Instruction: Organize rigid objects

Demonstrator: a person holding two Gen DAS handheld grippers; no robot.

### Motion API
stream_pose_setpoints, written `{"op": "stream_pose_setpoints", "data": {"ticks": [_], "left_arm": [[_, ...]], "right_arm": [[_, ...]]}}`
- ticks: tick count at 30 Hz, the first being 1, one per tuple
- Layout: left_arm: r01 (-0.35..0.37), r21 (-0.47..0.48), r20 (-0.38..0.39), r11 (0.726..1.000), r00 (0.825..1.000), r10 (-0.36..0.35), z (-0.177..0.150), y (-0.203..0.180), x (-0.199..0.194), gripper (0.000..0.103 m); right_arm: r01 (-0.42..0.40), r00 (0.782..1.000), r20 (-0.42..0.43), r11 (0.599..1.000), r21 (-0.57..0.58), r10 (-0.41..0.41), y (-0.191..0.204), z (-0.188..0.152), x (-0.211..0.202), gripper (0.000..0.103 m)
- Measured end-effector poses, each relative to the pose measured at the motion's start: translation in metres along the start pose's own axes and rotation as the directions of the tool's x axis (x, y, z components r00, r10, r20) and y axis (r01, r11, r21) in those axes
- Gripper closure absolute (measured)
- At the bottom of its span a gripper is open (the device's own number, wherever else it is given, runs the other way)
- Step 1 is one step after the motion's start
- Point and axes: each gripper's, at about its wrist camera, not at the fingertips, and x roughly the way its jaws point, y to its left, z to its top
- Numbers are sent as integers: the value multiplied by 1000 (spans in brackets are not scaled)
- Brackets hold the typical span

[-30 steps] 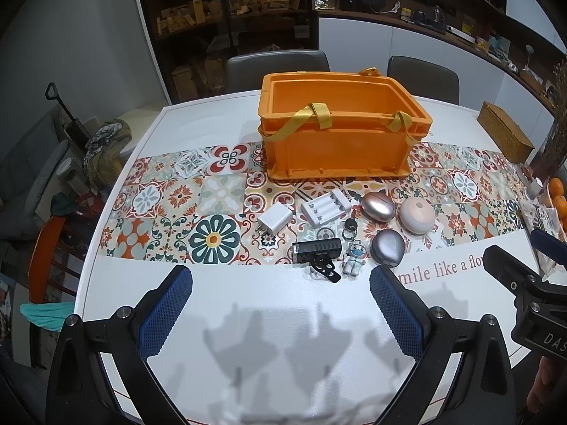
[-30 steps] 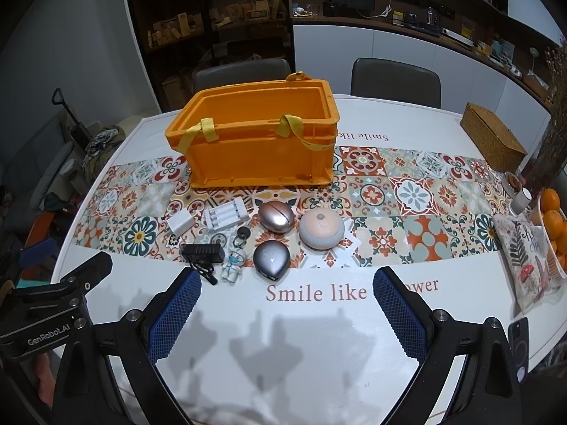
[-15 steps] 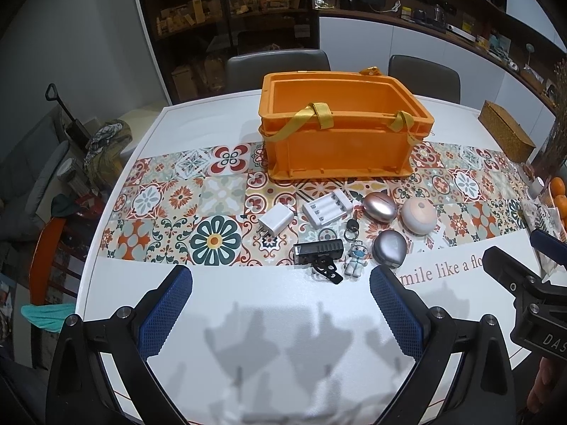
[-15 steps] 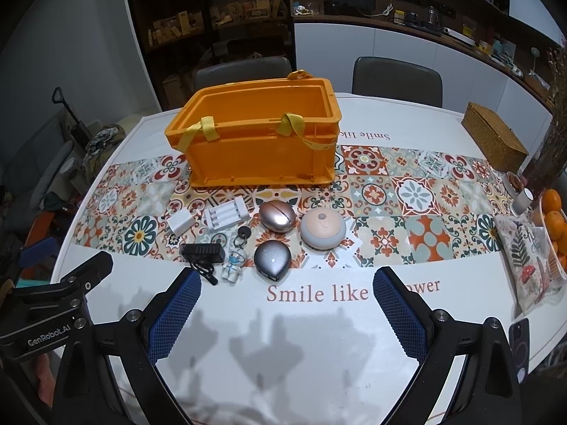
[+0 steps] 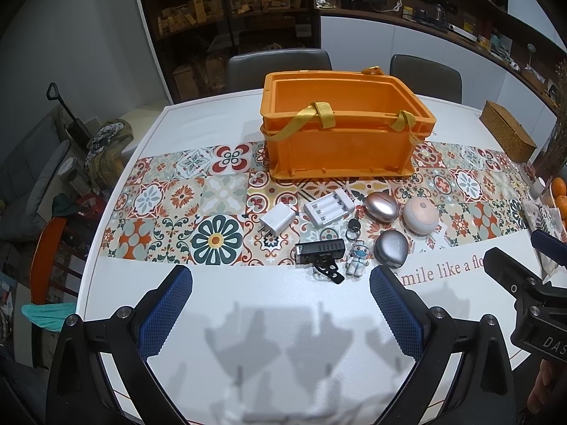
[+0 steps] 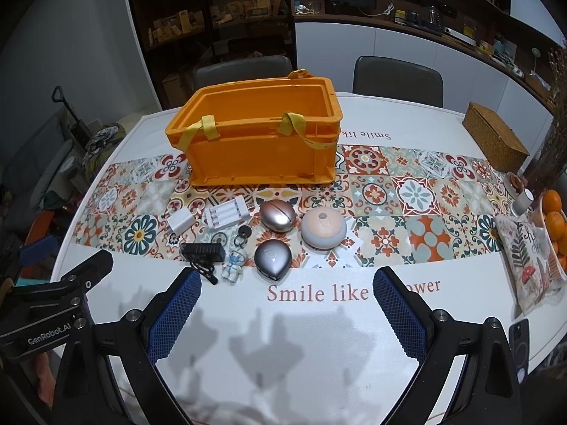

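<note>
An empty orange crate (image 5: 340, 141) (image 6: 262, 145) with yellow straps stands on the patterned runner. In front of it lie a white charger plug (image 5: 277, 219) (image 6: 180, 222), a white battery holder (image 5: 329, 208) (image 6: 228, 213), a rose-gold oval (image 5: 382, 206) (image 6: 278, 215), a pink round device (image 5: 421, 215) (image 6: 323, 227), a grey teardrop case (image 5: 389, 248) (image 6: 273, 259), a black bike light (image 5: 320, 249) (image 6: 202, 252) and a figurine keychain (image 5: 357, 258) (image 6: 234, 265). My left gripper (image 5: 280, 301) and right gripper (image 6: 287, 301) are open and empty above the table's near edge.
A wicker box (image 5: 507, 135) (image 6: 494, 136) sits at the far right. Oranges (image 6: 553, 212), a printed cushion (image 6: 524, 258) and a phone (image 6: 519, 343) lie at the right edge. Chairs stand behind the white table (image 5: 283, 336).
Both views have shifted very slightly; the objects on the table have not moved and both grippers stay open.
</note>
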Motion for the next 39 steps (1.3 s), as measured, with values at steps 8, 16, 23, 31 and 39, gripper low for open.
{"op": "stream_pose_setpoints", "data": {"ticks": [8, 16, 23, 31, 39], "left_arm": [[-3, 4, 2, 1000, 1000, 3, 2, 0, 0, 1], [6, 5, -4, 1000, 1000, -6, 4, -2, -1, 1], [5, 13, -2, 1000, 1000, -5, 7, -4, -1, 1], [9, 6, -13, 1000, 1000, -9, 6, -3, 4, 1], [17, -36, -83, 999, 996, -20, 5, -2, 32, 1]], "right_arm": [[-1, 1000, 0, 1000, 0, 1, 0, 0, 1, 5], [-1, 1000, -2, 1000, 0, 1, 0, 0, 3, 5], [-1, 1000, -3, 1000, -1, 1, 1, -2, 9, 5], [-4, 1000, -6, 1000, -2, 4, 1, -1, 10, 5], [-4, 998, -56, 1000, 15, 5, -2, -2, 30, 5]]}}
